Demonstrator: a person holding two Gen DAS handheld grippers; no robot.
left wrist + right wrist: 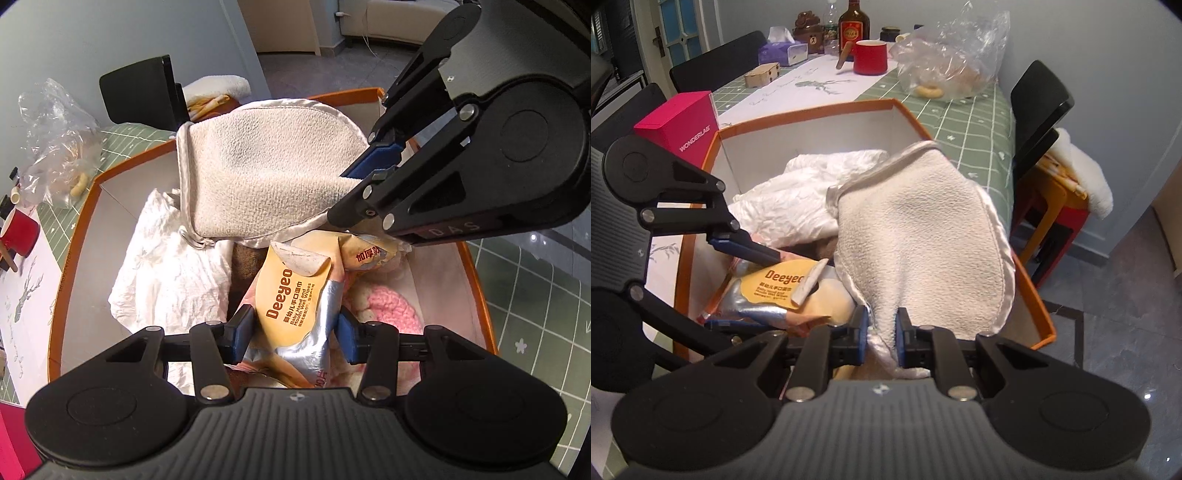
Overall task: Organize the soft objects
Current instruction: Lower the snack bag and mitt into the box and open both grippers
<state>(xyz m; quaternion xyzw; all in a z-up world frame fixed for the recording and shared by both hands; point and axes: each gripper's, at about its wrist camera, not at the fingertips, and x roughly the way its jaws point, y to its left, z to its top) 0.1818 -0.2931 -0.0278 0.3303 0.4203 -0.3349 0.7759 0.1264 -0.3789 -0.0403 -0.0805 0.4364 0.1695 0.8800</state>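
Two grippers reach down into an orange box (812, 112). The right gripper (881, 338) is squeezed tight on the bottom edge of a cream towel mitt (923, 229), which sticks up over the box. The left gripper (295, 334) has its fingers on both sides of a pack of baby wipes (291, 306) and pinches it. Under them in the box lie a crinkly white cloth (162, 258) and something pink and fuzzy (391, 304). The box sits on a green table (971, 122) beside a red cup (870, 57).
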